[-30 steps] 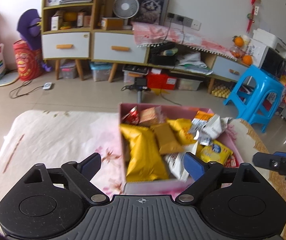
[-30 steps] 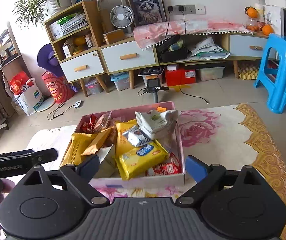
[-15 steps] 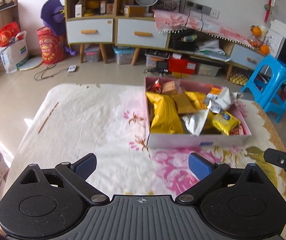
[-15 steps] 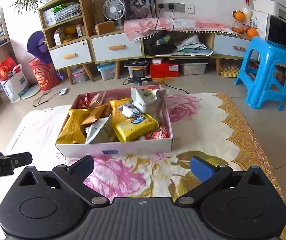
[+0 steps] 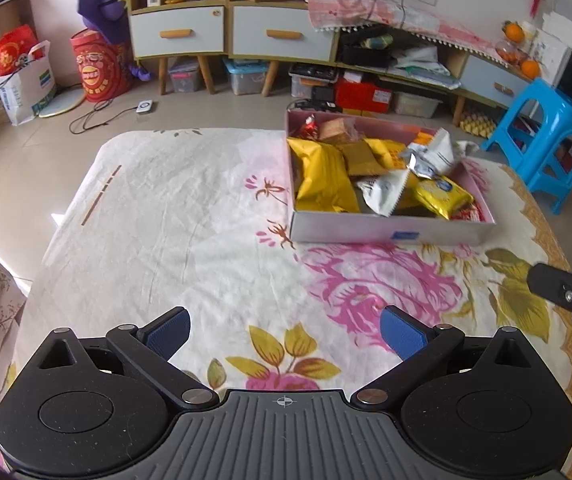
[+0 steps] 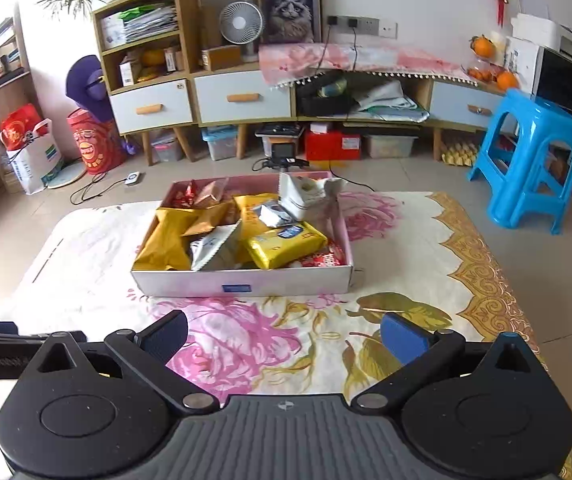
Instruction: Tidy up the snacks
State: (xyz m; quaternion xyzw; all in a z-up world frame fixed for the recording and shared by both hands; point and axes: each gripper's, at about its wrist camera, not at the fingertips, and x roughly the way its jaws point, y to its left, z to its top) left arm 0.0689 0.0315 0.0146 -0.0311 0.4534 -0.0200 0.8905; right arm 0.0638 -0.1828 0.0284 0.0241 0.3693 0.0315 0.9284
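A pink-white box (image 5: 390,232) sits on the flowered cloth, full of snack packs: a big yellow bag (image 5: 322,176), a silver pack (image 5: 386,192), a yellow biscuit pack (image 5: 442,196). The box also shows in the right wrist view (image 6: 241,280), with the yellow biscuit pack (image 6: 286,242) and a white bag (image 6: 306,194). My left gripper (image 5: 283,330) is open and empty, well short of the box. My right gripper (image 6: 283,336) is open and empty, near the table's front. Each gripper's tip shows at the edge of the other's view.
The table is covered by a floral cloth (image 5: 189,240). A blue plastic stool (image 6: 534,160) stands to the right on the floor. Low cabinets (image 6: 241,98) and storage bins line the far wall. A red bucket (image 5: 99,72) and bags stand at the left.
Both grippers have pulled back and up from the box, which now lies farther away. Both stay open and empty.
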